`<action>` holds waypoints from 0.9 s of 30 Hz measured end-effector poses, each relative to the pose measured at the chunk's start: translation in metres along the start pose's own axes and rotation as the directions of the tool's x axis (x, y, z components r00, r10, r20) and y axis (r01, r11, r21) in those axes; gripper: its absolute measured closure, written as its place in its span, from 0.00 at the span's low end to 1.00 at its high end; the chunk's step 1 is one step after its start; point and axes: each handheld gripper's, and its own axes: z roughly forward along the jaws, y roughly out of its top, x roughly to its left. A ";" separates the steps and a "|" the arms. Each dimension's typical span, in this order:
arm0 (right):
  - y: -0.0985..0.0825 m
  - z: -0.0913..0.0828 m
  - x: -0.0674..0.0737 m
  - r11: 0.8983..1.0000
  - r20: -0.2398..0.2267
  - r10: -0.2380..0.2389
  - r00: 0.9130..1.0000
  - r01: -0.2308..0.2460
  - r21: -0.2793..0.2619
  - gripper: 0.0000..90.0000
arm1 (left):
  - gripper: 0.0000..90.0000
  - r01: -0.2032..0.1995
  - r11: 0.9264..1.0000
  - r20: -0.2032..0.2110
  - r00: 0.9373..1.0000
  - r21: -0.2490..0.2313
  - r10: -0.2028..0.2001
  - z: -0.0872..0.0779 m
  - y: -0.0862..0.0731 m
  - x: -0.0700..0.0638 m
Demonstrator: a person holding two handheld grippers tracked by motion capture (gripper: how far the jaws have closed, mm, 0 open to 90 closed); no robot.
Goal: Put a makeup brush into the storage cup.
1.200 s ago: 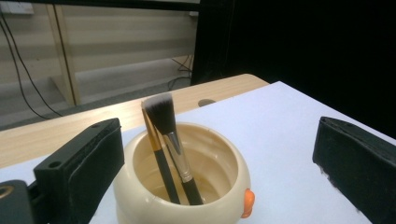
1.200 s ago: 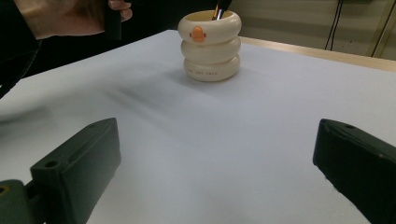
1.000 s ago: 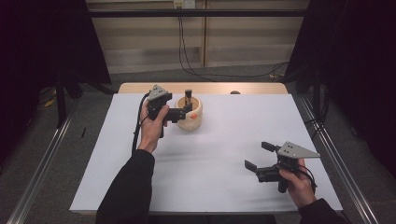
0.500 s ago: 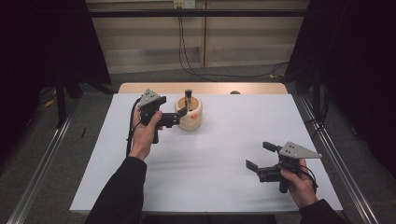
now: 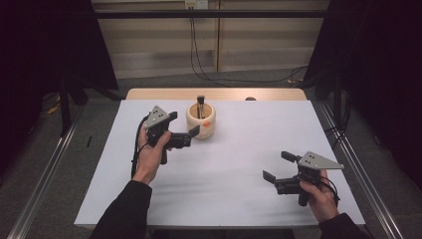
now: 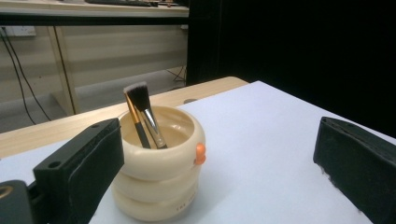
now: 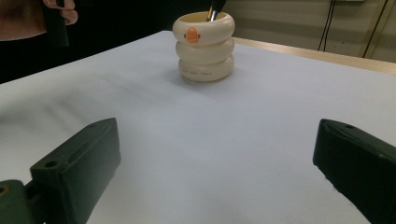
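Since a moment ago my left tongs (image 5: 185, 128) have backed off the cream holder (image 5: 201, 121), jaws spread and empty (brush (image 6: 143, 114) already inside), right tongs (image 5: 276, 166) idle, also spread.

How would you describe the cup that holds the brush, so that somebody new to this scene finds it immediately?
Look at the white table, toward its far edge, a little left of the middle. There stands a cream holder shaped like three stacked rings, just beside the left gripper. It bears a small orange mark near the rim, and a black makeup brush stands in it.
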 end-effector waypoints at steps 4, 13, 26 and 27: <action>0.000 -0.001 -0.001 1.000 -0.004 -0.003 1.000 0.003 -0.001 0.00 | 0.02 -0.019 1.000 -0.038 0.999 -0.012 0.018 -0.008 -0.001 0.001; 0.000 0.000 -0.001 1.000 -0.002 -0.002 1.000 0.002 0.001 0.00 | 0.02 -0.005 1.000 -0.047 0.999 -0.011 0.005 -0.027 -0.009 0.001; -0.001 -0.001 -0.002 1.000 0.012 -0.003 1.000 0.003 0.004 0.00 | 0.03 -0.001 1.000 -0.045 0.999 0.030 0.002 -0.050 -0.033 -0.017; -0.001 -0.001 -0.002 1.000 0.013 -0.005 1.000 0.005 0.003 0.00 | 0.03 0.000 1.000 -0.037 0.999 0.018 0.001 -0.053 -0.034 -0.019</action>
